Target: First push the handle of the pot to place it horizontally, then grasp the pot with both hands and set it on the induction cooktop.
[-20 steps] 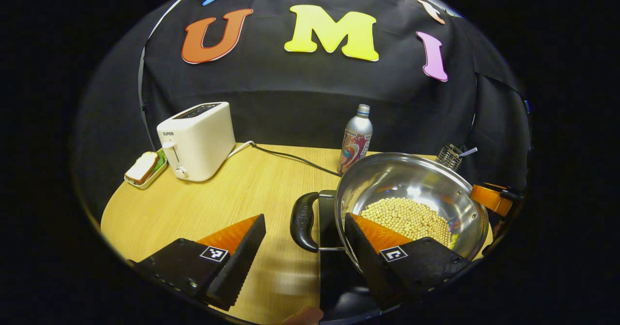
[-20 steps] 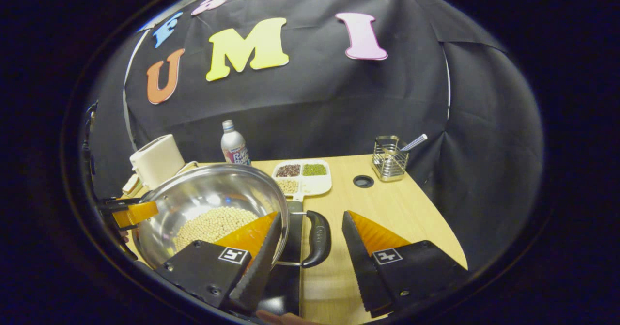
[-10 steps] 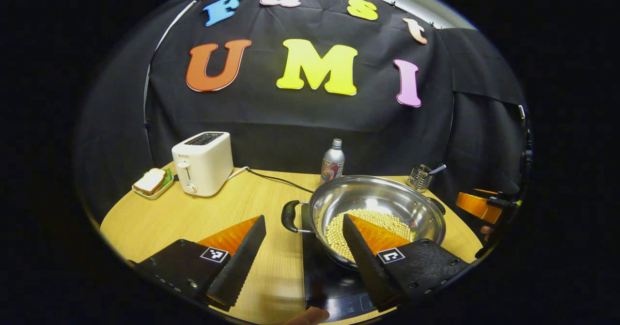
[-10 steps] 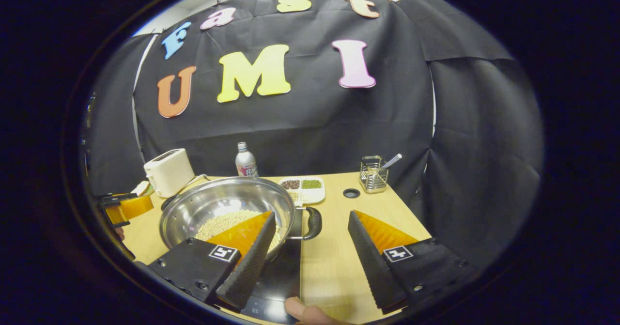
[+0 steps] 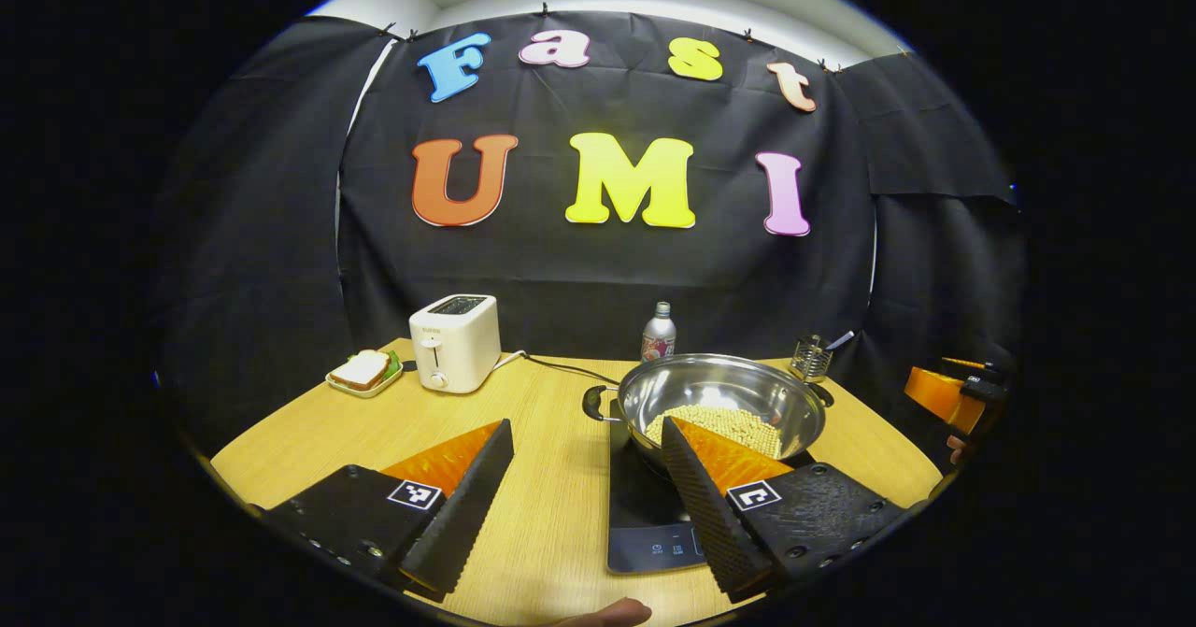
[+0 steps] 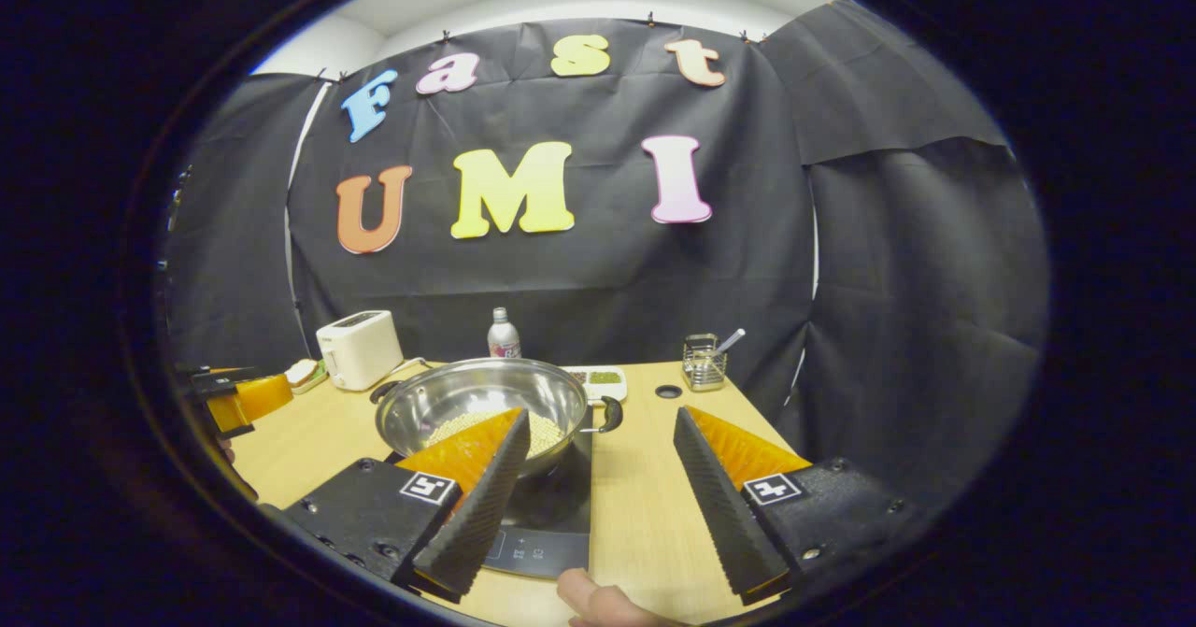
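A steel pot (image 5: 719, 398) holding pale beans sits on the black induction cooktop (image 5: 645, 520), its black side handles level, one at the left (image 5: 595, 404). My left gripper (image 5: 587, 426) is open, held back from the pot and touching nothing. In the right gripper view the pot (image 6: 481, 401) rests on the cooktop (image 6: 547, 524), with its right handle (image 6: 612, 413) farther off, beyond the open, empty right gripper (image 6: 602, 414). Each gripper also appears far off in the other's view, the right one (image 5: 944, 393) and the left one (image 6: 234, 398).
A white toaster (image 5: 455, 342) with its cord, a sandwich dish (image 5: 364, 372), a bottle (image 5: 658, 333) and a wire holder (image 5: 811, 358) stand along the back of the wooden table. A sectioned bean tray (image 6: 598, 379) lies behind the pot. A thumb (image 6: 598, 599) shows at the front edge.
Both grippers have drawn back and risen away from the pot's handles, staying open. The pot stays on the cooktop and looks smaller and farther.
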